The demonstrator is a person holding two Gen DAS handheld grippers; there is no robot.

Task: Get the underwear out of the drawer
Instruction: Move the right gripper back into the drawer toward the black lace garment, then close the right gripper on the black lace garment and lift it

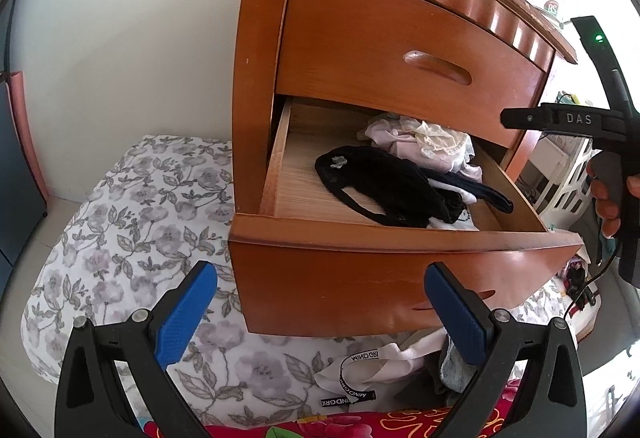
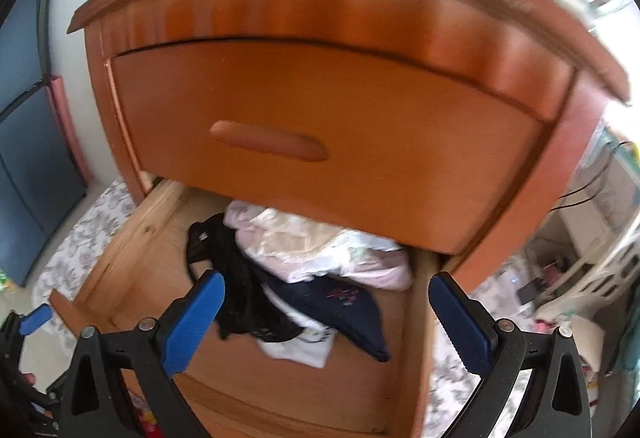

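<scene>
The lower drawer (image 1: 400, 266) of a wooden nightstand is pulled out. Inside lie black underwear (image 1: 376, 185), a navy piece (image 1: 476, 193) and a pale pink and cream bundle (image 1: 424, 145). My left gripper (image 1: 322, 314) stands open below the drawer front, nothing between its blue pads. Seen from the left wrist, the right gripper (image 1: 516, 117) hovers at the drawer's right end, held by a hand. In the right wrist view, my right gripper (image 2: 328, 314) is open just above the drawer (image 2: 132, 278), over the black underwear (image 2: 240, 294) and navy garment (image 2: 344, 310).
The upper drawer (image 1: 400, 57) is closed and overhangs the back of the open one. A floral bedspread (image 1: 132, 222) lies left and below. White and grey garments (image 1: 384, 366) lie on the bed under the drawer. A white basket (image 1: 568, 177) and clutter stand at right.
</scene>
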